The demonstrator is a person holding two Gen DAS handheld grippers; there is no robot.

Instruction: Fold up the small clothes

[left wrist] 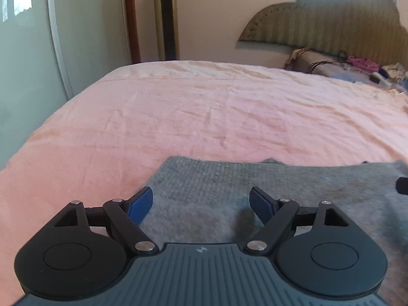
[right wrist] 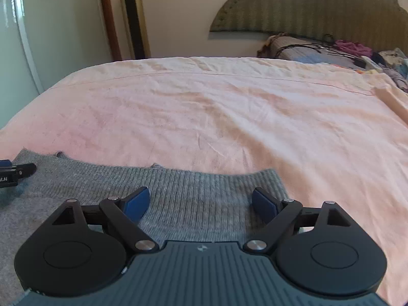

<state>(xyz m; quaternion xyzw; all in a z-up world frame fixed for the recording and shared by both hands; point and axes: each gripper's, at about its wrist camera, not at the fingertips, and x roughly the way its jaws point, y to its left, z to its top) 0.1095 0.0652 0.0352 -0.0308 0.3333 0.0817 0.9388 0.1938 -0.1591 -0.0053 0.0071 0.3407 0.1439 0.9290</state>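
Two spread grippers, left (left wrist: 201, 205), right (right wrist: 200, 205), grey knit garment (right wrist: 188, 186) flat beneath

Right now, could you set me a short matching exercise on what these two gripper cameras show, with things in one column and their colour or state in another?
Things:
1. bed sheet
2. knit garment
3. left gripper
4. headboard

Descriptions:
A. grey, lying flat
B. olive, padded, against the wall
C. pink, wrinkled
D. jaws open over the grey cloth, holding nothing

Pairs: 1-C, 2-A, 3-D, 4-B
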